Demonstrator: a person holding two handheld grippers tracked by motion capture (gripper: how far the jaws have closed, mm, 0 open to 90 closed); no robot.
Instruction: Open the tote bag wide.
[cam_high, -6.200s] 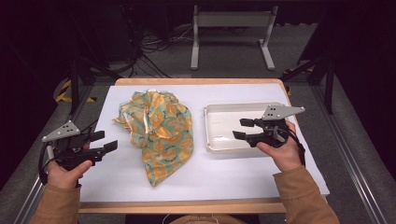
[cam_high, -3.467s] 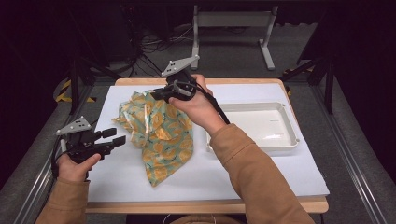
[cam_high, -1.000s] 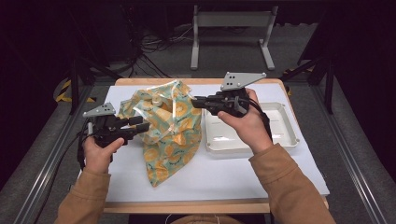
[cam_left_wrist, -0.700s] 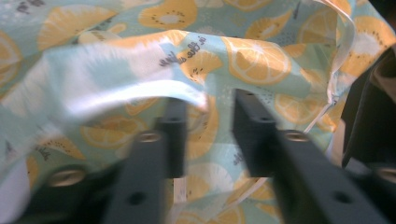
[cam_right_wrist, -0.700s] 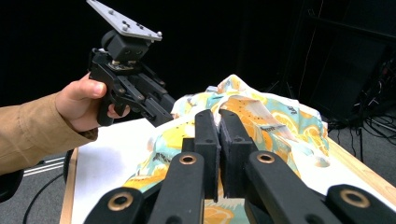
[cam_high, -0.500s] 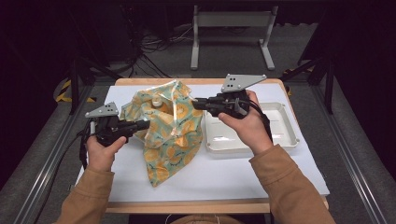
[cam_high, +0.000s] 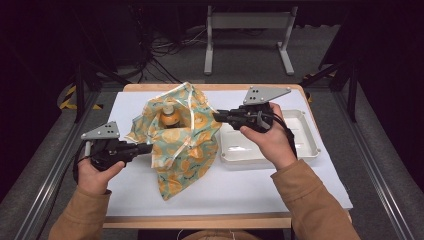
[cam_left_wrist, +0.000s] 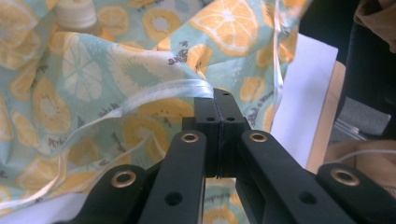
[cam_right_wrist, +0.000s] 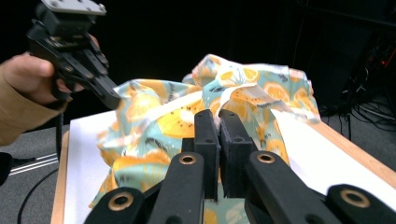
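The left tool (cam_high: 142, 148) sits at the near left of the white counter (cam_high: 260, 187), held in a person's left hand (cam_high: 95, 172), and its black jaws are pressed together on the clear plastic rim of a fruit-print bag (cam_high: 182, 145). In the left gripper view, that tool (cam_left_wrist: 215, 100) pinches the glossy rim where it folds over, with orange and kiwi slices printed on pale green all around it. The right tool (cam_high: 218, 117) comes in from the right, held in the right hand (cam_high: 267, 142), and its jaws are clamped on the bag's opposite edge. In the right gripper view, the two jaws stand nearly together with the bag's material caught at their tips, and the left tool (cam_right_wrist: 109, 99) shows at the far left, gripping the other side.

The bag lies in the middle of the counter, its mouth lifted and pulled open between the two tools, its lower part trailing toward the near edge. Inside the open mouth a small bottle (cam_high: 171, 116) with a pale cap stands upright; the cap (cam_left_wrist: 74, 14) also appears at the top left of the left gripper view. A shallow white tray (cam_high: 305, 150) rests on the counter just right of the bag, beneath the right hand.
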